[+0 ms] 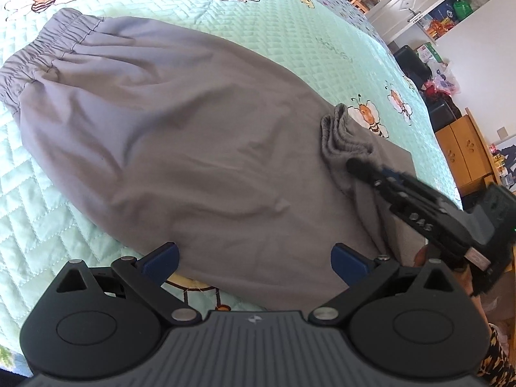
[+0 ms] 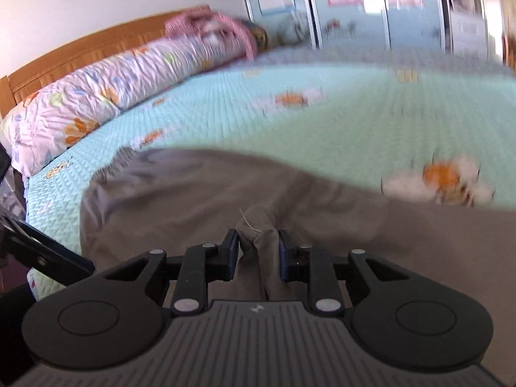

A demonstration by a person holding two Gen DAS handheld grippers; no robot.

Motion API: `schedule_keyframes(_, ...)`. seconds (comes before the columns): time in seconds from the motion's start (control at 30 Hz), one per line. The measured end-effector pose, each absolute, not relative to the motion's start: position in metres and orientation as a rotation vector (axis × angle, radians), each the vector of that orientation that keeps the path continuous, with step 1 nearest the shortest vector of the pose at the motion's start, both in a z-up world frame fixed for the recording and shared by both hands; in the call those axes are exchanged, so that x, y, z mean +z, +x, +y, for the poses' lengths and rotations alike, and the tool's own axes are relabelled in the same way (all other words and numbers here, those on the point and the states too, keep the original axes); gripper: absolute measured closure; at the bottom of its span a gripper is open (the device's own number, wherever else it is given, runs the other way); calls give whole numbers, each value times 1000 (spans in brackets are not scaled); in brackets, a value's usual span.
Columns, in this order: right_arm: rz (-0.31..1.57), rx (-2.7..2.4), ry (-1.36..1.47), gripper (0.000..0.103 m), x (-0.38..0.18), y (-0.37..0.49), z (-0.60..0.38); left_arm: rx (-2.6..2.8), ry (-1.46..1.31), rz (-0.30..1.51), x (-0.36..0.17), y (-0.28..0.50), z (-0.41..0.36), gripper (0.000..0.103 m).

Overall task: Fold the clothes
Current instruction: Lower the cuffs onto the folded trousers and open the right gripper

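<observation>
On the bee-print quilt (image 1: 290, 29) lie the grey trousers (image 1: 180, 135), spread flat with the gathered waistband (image 1: 48, 51) at the far end. Near its front edge the left gripper (image 1: 254, 259) stands wide open, its blue pads (image 1: 161, 258) apart over the cloth and pinching nothing. Beside it, the right gripper (image 2: 259, 251) is nearly closed, its pads (image 2: 230, 251) pressing a bunched fold of the trousers' hem (image 2: 258, 225) from both sides.

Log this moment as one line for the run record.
task: fold clothes | grey trousers flat on bee quilt | right hand-held gripper shut on bunched cuff | left hand-held gripper open at near edge
</observation>
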State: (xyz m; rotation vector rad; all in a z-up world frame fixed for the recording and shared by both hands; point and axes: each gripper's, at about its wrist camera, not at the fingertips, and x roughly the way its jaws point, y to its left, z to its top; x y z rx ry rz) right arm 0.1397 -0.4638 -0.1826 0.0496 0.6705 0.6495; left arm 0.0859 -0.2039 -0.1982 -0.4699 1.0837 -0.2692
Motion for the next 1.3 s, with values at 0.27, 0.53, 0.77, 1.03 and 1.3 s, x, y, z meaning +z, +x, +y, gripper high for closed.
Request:
schedule_keyframes(0.27, 652, 701, 209, 46, -168, 130, -483, -275, -465, 1087, -199, 90, -205, 0)
schedule_keyframes(0.53, 725, 740, 724, 48, -166, 194, -525, -493, -494, 980, -176, 117, -241, 0)
schedule_keyframes(0.77, 946, 602, 803, 52, -214, 242, -521, -727, -481, 877, -167, 152, -308, 0)
schedule_keyframes(1.03, 867, 660, 968, 59, -219, 233, -548, -644, -609, 1008, -221, 179, -315, 0)
schedule_keyframes(1.3, 750, 501, 1078, 58, -216, 176, -630, -632, -602, 1011, -225, 181, -319, 0)
